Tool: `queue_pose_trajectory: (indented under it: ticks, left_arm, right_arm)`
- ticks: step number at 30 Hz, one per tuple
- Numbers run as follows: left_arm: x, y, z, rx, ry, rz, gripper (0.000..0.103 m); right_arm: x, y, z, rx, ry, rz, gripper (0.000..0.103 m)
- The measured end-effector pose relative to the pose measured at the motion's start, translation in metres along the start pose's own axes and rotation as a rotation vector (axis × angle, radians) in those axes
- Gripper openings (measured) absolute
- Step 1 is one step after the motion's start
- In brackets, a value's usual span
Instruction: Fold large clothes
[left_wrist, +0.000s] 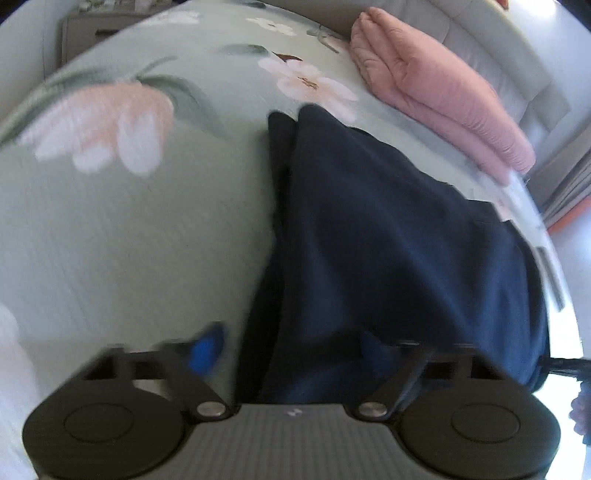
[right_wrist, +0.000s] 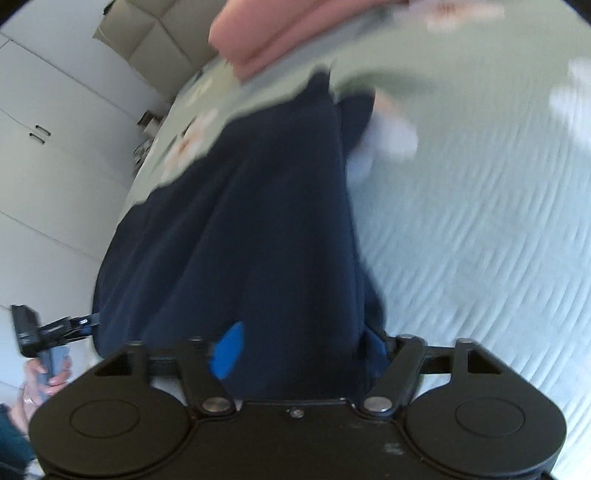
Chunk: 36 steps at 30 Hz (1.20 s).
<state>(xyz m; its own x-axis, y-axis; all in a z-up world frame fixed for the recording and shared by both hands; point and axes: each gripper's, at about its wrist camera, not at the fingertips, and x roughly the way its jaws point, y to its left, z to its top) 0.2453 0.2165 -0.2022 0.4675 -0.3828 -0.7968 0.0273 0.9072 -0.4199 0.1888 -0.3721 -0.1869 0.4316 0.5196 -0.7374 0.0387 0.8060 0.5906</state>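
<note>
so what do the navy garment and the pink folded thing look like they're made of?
Dark navy garment: looks like soft matte knit or fleece, no sheen, draping in broad soft folds; the blur hides the weave. Pink folded bedding: seems padded cotton-like fabric, matte, with puffy rounded folds and a fine crinkled surface. Both are guesses from looks.

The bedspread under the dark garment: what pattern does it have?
Pale green bedspread with large pink and white flowers, clearest in the left wrist view.

Two fisheye wrist cameras look steeply down along their grippers, close over a floral bedspread. Both views share the dark navy garment and pink folded quilt.
</note>
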Motion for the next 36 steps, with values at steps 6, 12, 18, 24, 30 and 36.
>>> queue_pose_trajectory:
  ticks: [6, 12, 18, 24, 30, 36]
  left_arm:
    - [-0.013, -0.044, -0.007, 0.228, -0.04, 0.26, 0.008]
    - [0.005, -0.013, -0.008, 0.076, 0.036, 0.235, 0.013]
    - [-0.011, -0.021, 0.003, 0.136, 0.037, 0.24, 0.069]
    - [-0.026, 0.004, 0.033, -0.085, -0.057, 0.036, 0.094]
    - [0.007, -0.003, 0.044, -0.053, 0.013, -0.06, 0.094]
    - [0.034, 0.002, 0.037, -0.026, 0.069, -0.079, 0.094]
  right_arm:
    - [-0.043, 0.029, 0.004, -0.065, -0.1, -0.057, 0.004]
    - [-0.007, -0.008, -0.009, 0.013, 0.084, -0.164, 0.003]
    - [-0.007, 0.044, 0.021, -0.168, 0.1, -0.31, 0.055]
    - [-0.053, 0.111, 0.058, -0.278, -0.175, -0.266, 0.097]
    - [0.031, 0.2, 0.079, -0.423, -0.073, -0.252, 0.097]
    - [0.137, 0.199, 0.063, -0.464, 0.211, -0.409, 0.098]
